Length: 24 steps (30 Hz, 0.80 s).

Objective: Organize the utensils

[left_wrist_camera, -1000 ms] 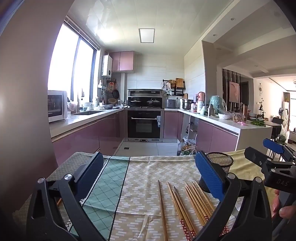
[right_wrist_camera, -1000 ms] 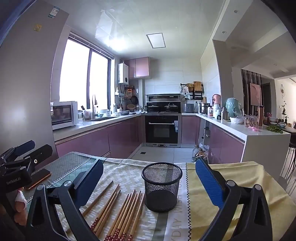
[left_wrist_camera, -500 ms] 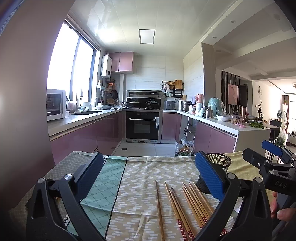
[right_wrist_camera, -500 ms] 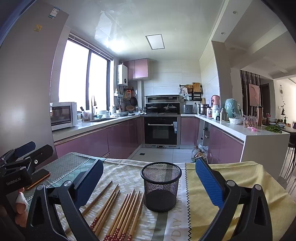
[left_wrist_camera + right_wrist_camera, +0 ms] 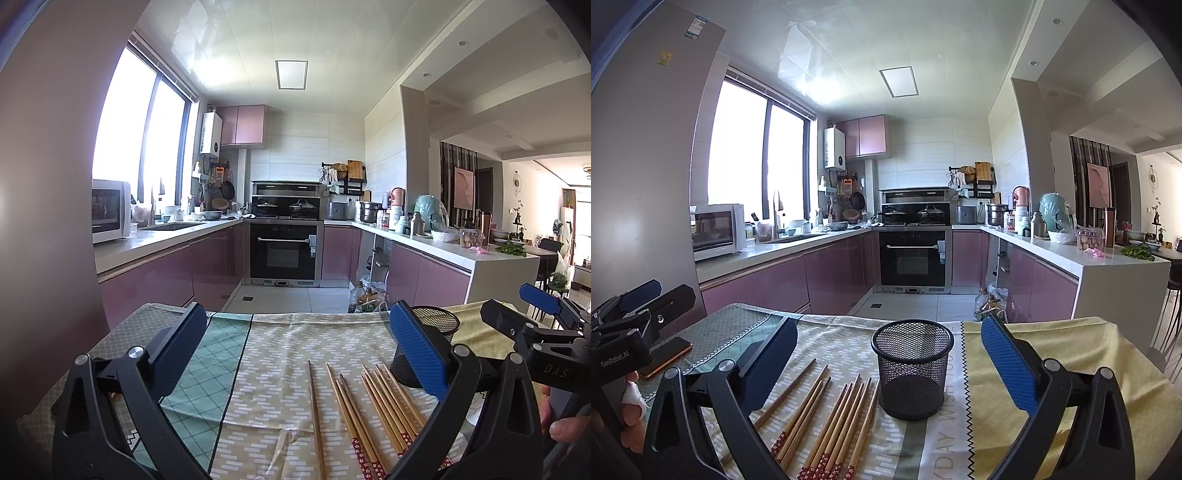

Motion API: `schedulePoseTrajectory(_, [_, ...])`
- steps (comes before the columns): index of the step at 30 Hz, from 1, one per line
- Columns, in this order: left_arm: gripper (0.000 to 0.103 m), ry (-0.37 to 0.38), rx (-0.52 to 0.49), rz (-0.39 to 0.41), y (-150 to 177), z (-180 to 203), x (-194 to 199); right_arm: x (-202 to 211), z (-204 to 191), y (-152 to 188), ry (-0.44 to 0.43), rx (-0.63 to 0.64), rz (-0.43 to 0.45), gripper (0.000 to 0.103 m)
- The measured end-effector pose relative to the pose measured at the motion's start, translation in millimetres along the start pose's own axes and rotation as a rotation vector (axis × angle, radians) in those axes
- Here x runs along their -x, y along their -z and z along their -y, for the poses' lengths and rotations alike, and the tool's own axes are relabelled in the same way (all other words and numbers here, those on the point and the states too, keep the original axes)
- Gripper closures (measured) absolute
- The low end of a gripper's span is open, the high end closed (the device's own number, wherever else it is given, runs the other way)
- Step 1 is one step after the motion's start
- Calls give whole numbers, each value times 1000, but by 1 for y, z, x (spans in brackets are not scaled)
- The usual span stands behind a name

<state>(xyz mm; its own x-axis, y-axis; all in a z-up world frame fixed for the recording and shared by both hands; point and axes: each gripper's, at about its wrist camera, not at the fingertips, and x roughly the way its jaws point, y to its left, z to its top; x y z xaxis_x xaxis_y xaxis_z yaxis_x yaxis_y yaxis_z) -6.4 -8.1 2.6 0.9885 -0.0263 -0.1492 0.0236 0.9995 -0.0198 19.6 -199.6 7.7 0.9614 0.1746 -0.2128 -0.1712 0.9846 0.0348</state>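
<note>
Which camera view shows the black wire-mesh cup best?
The right wrist view: the black wire-mesh cup stands whole and upright, central between the open jaws. In the left wrist view its rim shows, but the blue jaw pad covers much of it.

There are nine chopsticks [image 5: 827, 421] lying on one cloth [image 5: 1052, 369]. One cup [image 5: 912, 369] stands at their 3 o'clock. One phone [image 5: 666, 356] lies at 9 o'clock.
</note>
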Motion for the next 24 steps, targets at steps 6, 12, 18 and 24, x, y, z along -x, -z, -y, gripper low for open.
schedulePoseTrajectory(6, [5, 0, 0, 1, 0, 0, 0, 0, 2, 1, 0, 0, 1, 6])
schedulePoseTrajectory(12, [5, 0, 1, 2, 0, 1, 1, 0, 1, 1, -1, 0, 2, 6])
schedulePoseTrajectory(18, [5, 0, 1, 3, 0, 2, 1, -2, 1, 3, -1, -1, -1, 6])
schedulePoseTrajectory(24, [5, 2, 1, 2, 1, 1, 1, -4, 1, 6, -1, -4, 0, 6])
